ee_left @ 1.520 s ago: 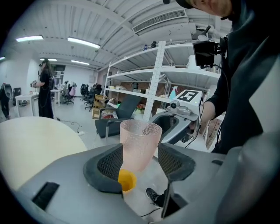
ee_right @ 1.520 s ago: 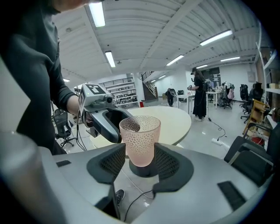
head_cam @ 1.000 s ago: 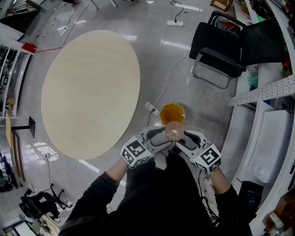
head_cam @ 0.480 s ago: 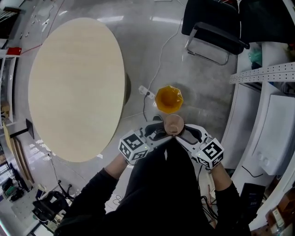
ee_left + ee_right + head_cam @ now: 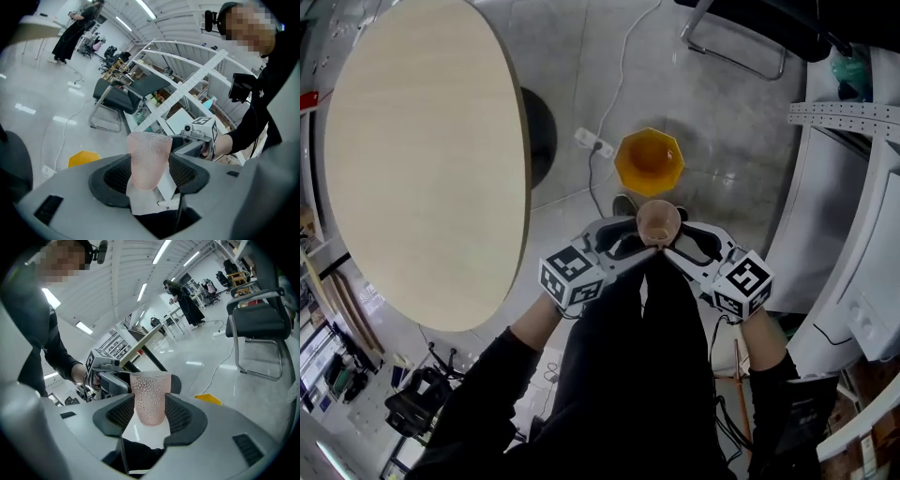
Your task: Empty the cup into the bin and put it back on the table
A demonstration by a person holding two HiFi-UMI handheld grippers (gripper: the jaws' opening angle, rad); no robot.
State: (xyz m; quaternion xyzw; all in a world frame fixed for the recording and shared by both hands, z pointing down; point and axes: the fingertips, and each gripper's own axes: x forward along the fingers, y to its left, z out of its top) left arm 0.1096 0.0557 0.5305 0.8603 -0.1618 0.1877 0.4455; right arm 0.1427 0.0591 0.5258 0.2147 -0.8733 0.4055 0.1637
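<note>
A pink, dimpled, see-through cup [image 5: 658, 221] is held upright between both grippers, in front of the person's legs. My left gripper [image 5: 635, 246] is shut on the cup [image 5: 149, 158] from the left, and my right gripper [image 5: 680, 244] is shut on it [image 5: 150, 397] from the right. The orange bin [image 5: 649, 161] stands on the floor just beyond the cup, open side up. The round light-wood table [image 5: 422, 159] fills the left of the head view. What the cup holds cannot be made out.
A power strip [image 5: 593, 142] and its cable lie on the floor beside the bin. The table's dark base [image 5: 540, 131] sits left of it. A black chair [image 5: 750, 28] stands at the back, and white shelving [image 5: 853, 187] runs along the right.
Both grippers have stayed closed on the cup. The view has shifted, so the bin is now closer ahead of the cup and the table edge nearer on the left.
</note>
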